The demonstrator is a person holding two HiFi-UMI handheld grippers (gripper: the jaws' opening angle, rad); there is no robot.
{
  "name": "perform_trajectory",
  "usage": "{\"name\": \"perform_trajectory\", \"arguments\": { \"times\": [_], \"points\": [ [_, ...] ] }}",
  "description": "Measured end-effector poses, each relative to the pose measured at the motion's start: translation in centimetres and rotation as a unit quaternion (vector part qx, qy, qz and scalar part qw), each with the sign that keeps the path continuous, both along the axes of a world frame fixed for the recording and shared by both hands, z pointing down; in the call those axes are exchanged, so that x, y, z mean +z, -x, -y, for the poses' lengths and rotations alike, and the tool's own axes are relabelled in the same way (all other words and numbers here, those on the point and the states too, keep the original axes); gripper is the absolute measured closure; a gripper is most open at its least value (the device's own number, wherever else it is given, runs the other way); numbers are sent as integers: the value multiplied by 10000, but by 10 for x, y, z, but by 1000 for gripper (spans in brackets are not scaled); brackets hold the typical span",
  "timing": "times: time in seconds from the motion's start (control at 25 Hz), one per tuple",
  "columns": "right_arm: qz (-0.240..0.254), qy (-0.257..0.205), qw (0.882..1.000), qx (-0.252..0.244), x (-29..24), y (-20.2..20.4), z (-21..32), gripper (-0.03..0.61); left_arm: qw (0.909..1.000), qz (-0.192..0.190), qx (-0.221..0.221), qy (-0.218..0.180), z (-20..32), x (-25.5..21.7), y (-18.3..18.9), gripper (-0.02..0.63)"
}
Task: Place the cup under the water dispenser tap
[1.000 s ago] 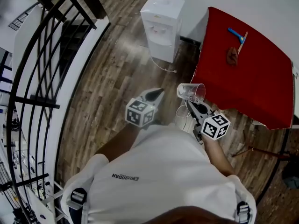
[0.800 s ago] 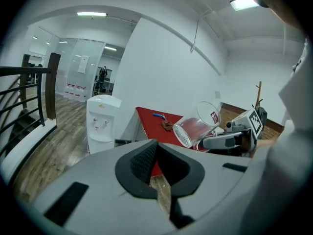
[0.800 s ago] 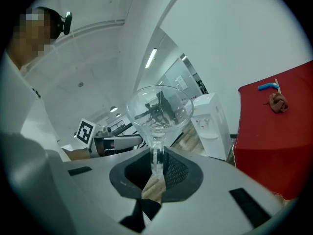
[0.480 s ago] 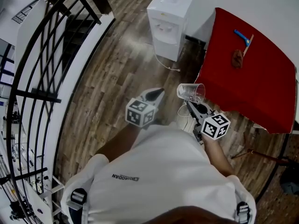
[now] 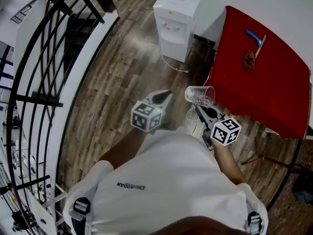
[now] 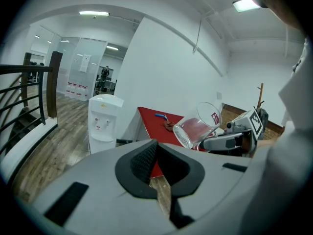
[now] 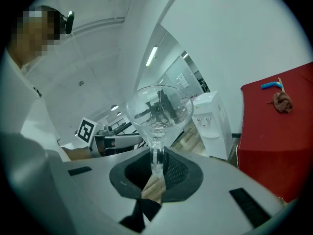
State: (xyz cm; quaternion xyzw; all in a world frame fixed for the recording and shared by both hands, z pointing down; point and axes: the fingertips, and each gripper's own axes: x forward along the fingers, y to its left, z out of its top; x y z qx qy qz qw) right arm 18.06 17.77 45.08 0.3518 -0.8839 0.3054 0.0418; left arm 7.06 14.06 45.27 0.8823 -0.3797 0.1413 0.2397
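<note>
My right gripper (image 5: 200,107) pinches the clear cup (image 5: 200,95) near its base; light, slippery, probably thin plastic, crushable; left gripper (image 5: 164,96) closed, empty.

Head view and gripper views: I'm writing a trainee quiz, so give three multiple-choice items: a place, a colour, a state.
1. The water dispenser stands: A on the table; B on the floor; C on the stairs.
2. The tablecloth is: A red; B blue; C green.
3. The right gripper is: A open, empty; B shut, empty; C shut on the cup.
B: head view shows it on the wood floor. A: red in every view. C: its jaws pinch the cup.
</note>
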Motion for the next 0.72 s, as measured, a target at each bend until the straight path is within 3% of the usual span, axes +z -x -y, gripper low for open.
{"name": "perform_trajectory", "arguments": {
  "times": [0.32, 0.72],
  "points": [
    [-45, 154, 9998, -91, 11, 2, 5, 535, 9998, 31, 72, 172, 1, 10, -5, 617],
    [-64, 288, 9993, -209, 19, 16, 30, 535, 9992, 24, -162, 371, 19, 22, 18, 617]
  ]
}}
